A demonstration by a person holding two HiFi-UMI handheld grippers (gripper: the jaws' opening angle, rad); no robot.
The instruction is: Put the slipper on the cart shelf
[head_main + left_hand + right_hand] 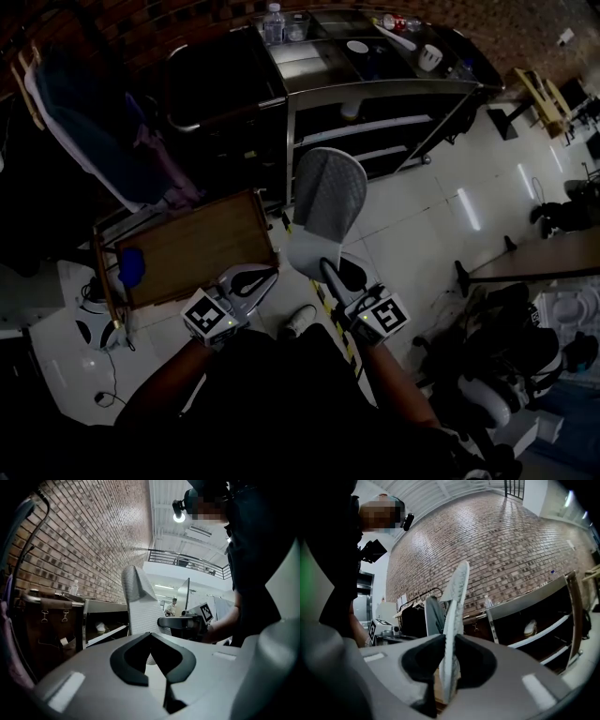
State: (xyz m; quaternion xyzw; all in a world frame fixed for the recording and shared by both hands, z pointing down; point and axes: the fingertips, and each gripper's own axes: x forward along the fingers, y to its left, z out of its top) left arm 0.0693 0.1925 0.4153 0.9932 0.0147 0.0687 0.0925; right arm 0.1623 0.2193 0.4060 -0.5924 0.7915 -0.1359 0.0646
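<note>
A pale grey mesh slipper (326,202) stands on edge in front of me, its sole's heel end pinched between the jaws of my right gripper (328,272). In the right gripper view the slipper (454,616) rises edge-on from between the dark pads (423,660). My left gripper (251,281) hangs beside it at the left with its tips together and nothing in them; its view shows the slipper (140,611) and the right gripper (164,621). The metal cart (375,92) stands ahead, with another white slipper (349,111) on its shelf (394,125).
A bottle (273,23), bowls and a cup sit on the cart's top. A wooden tray table (197,246) is close at the left, with a clothes rack (84,112) behind it. Yellow-black tape (336,323) runs along the floor; a dark table (534,261) stands at the right.
</note>
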